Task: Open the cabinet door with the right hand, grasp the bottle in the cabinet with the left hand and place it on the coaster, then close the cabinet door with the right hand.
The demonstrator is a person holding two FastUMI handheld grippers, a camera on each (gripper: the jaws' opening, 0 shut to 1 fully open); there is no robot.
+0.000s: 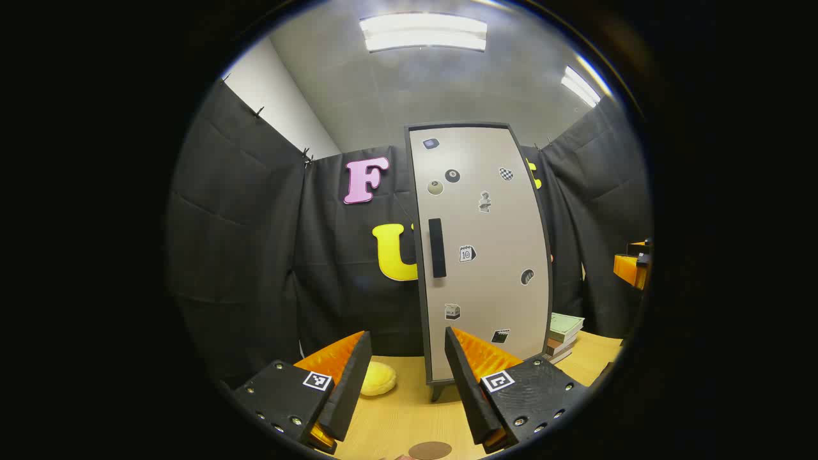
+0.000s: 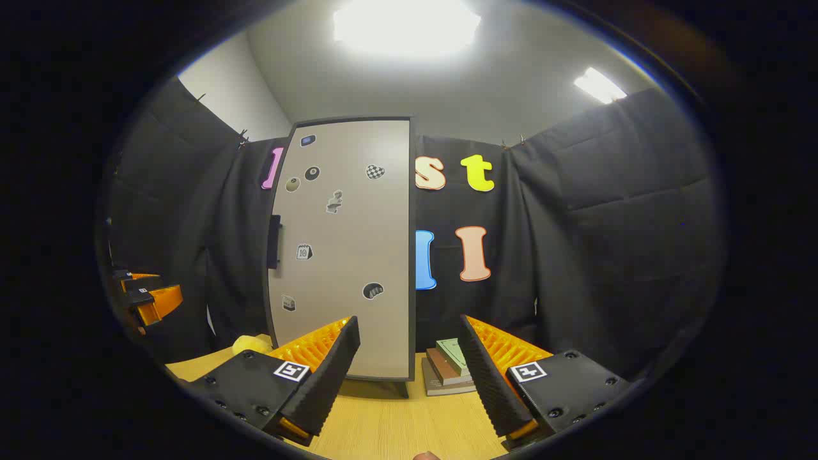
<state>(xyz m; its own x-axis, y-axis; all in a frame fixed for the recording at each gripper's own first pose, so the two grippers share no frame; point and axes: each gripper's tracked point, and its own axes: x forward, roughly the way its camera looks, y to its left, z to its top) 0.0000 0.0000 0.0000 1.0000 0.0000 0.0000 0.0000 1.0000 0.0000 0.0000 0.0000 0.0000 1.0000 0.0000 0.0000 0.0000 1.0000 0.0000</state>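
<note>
Matt cabinet door (image 1: 486,255), wood-grain table (image 1: 409,415)

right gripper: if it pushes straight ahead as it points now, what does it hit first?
Most likely the closed cabinet door: the open right gripper points at the door's right edge. The stack of books sits just right of that line. Depth is hard to judge.

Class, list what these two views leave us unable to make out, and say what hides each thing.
1. Bottle: behind the closed cabinet door, in both views.
2. Coaster: cut off by the bottom edge, left gripper view.
3. Yellow object: partly behind the right gripper, right gripper view.
4. Door stickers: too small to read.
5. Book stack: partly behind the door, left gripper view.
</note>
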